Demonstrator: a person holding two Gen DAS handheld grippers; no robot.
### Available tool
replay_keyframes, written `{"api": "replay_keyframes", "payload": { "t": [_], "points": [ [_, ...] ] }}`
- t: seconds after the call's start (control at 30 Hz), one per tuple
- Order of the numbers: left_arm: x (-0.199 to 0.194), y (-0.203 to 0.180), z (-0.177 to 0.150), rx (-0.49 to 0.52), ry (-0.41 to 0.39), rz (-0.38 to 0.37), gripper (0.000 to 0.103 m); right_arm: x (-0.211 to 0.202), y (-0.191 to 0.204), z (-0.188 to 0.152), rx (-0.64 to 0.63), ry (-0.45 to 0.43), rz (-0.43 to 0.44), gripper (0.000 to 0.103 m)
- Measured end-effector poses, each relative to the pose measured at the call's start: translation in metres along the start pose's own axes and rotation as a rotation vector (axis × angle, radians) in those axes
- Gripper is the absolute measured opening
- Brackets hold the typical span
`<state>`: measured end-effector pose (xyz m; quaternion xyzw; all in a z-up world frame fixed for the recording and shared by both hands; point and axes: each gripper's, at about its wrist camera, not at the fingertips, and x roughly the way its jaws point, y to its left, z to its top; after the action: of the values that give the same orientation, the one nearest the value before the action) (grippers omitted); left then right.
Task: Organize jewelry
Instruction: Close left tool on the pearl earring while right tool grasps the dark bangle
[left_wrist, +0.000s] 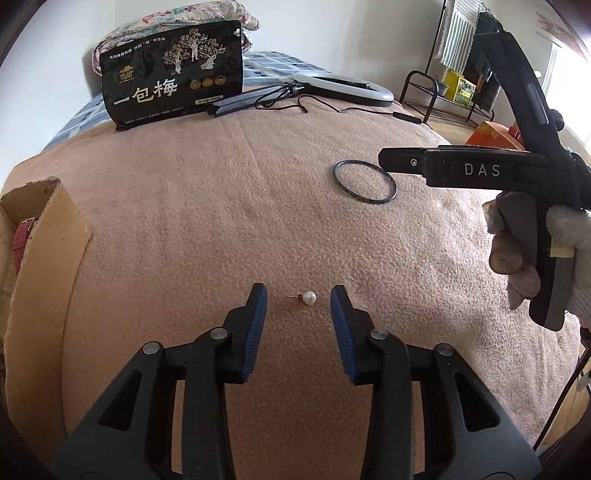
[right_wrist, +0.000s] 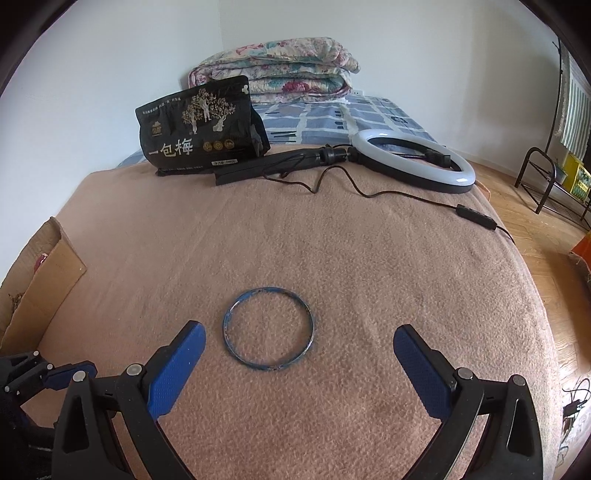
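Observation:
A small pearl stud earring (left_wrist: 307, 297) lies on the pink blanket (left_wrist: 221, 206), right between the tips of my open left gripper (left_wrist: 298, 295), untouched. A thin blue bangle (left_wrist: 365, 181) lies farther right; it also shows in the right wrist view (right_wrist: 269, 328). My right gripper (right_wrist: 300, 338) is wide open and empty, its blue pads on either side of the bangle and a little nearer than it. The right gripper's body (left_wrist: 461, 170) shows from the side in the left wrist view, held by a gloved hand just right of the bangle.
An open cardboard box (left_wrist: 40, 266) with a pink strap inside stands at the left edge. A black snack bag (right_wrist: 201, 127), a ring light (right_wrist: 413, 158) with its cable, and folded quilts (right_wrist: 277, 74) lie at the back. The bed drops to a wooden floor on the right.

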<state>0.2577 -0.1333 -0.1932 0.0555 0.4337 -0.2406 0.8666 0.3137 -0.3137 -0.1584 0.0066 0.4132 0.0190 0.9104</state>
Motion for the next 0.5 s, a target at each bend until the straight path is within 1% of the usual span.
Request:
{"api": "replay_keyframes", "payload": {
  "t": [0.1,0.23,0.3,0.5],
  "points": [
    [0.005,0.0,0.0,0.012,0.006,0.002,0.027,0.011,0.002,-0.001,-0.001,0.013,0.005,0.103],
    [0.011,-0.002,-0.001,0.025,0.016,-0.009,0.024,0.022,0.008,-0.001,-0.019,0.027,0.013,0.103],
    [0.013,-0.003,-0.002,0.031,0.019,-0.011,0.018,0.027,0.01,-0.001,-0.028,0.035,0.012,0.103],
    [0.016,0.001,-0.002,0.015,0.018,-0.026,0.017,0.041,0.016,0.0,-0.052,0.06,0.007,0.103]
  ]
}}
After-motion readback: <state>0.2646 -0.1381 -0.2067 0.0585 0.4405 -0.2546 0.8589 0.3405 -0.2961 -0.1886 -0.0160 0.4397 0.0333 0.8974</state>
